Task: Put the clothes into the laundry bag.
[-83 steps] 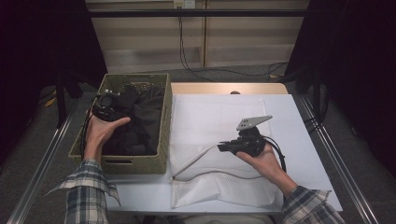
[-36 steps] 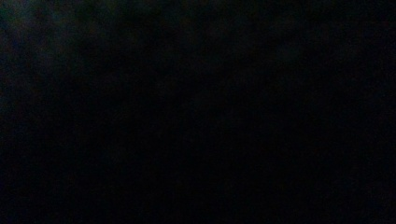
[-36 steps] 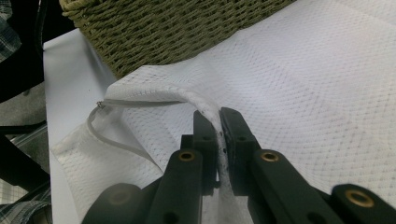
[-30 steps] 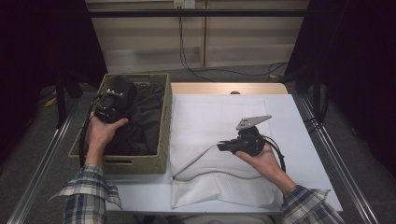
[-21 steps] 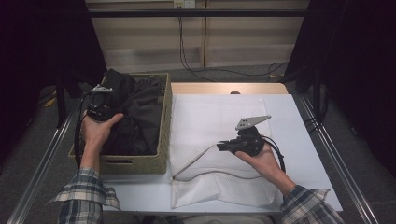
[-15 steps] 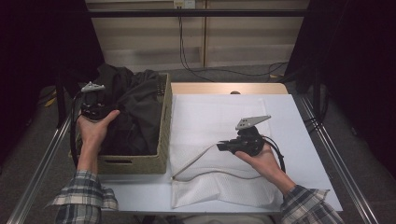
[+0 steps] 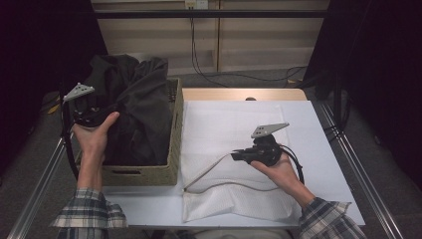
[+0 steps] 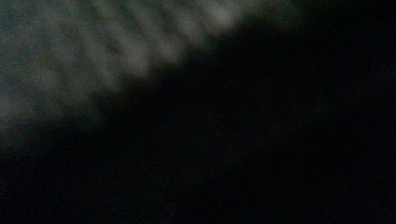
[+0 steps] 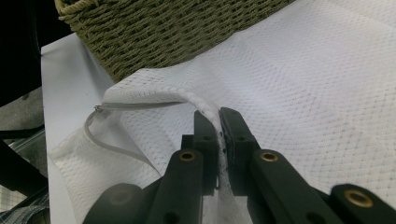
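Both hands raised: left gripper (image 7: 102,113) fingers clamping dark garment (image 7: 137,107), right gripper (image 9: 218,135) pinching white mesh bag (image 9: 299,79).

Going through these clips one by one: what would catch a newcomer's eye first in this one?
First, the dark garment bulging up out of the woven basket at the table's left, with the left gripper beside it. Next, the white mesh bag spread flat across the table, its open zipper edge pinched and lifted by the right gripper.

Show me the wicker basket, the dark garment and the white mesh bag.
wicker basket (image 7: 142,174): high view, near wall.
dark garment (image 7: 142,107): high view, bunched fabric being lifted from the basket.
white mesh bag (image 9: 317,88): right gripper view, flat mesh surface.
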`<state>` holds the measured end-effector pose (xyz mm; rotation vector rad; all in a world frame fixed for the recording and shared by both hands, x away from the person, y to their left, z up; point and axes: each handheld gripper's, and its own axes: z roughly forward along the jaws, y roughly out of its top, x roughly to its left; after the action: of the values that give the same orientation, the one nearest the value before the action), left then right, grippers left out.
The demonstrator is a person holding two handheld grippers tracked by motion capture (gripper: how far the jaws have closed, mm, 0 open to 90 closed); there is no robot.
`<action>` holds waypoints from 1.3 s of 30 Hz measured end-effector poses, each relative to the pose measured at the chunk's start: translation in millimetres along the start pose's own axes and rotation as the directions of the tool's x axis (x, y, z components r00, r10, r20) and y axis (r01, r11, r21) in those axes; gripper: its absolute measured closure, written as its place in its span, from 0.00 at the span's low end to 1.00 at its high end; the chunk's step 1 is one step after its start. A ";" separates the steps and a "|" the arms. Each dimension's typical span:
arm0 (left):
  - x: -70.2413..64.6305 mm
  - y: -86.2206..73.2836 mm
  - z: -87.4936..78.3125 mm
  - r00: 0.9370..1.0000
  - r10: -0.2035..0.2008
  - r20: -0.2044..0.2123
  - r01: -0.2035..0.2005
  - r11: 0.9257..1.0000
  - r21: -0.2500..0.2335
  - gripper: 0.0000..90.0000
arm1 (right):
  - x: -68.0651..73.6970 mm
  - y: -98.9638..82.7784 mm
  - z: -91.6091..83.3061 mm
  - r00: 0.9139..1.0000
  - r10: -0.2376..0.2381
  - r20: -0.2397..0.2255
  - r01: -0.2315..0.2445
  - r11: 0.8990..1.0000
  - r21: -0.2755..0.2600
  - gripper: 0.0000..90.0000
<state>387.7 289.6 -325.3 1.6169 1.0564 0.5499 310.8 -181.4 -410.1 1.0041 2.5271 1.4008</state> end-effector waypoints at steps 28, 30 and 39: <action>-49.3 43.9 -27.9 0.990 0.085 0.115 -0.062 0.980 -0.191 0.78 | -4.4 1.5 -1.0 1.000 0.014 -0.005 -0.014 1.000 -0.006 0.99; -53.4 49.1 -31.7 0.987 0.100 0.125 -0.073 0.977 -0.201 0.78 | -4.4 1.5 -1.9 1.000 0.016 -0.007 -0.016 1.000 -0.011 0.99; -79.4 75.1 -46.4 0.974 0.149 0.173 -0.101 0.961 -0.257 0.78 | -7.5 2.3 -4.1 1.000 0.018 -0.012 -0.018 1.000 -0.021 0.99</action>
<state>338.1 244.1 -227.5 1.4888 0.7162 0.5740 316.3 -187.9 -407.7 1.0204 2.5120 1.4389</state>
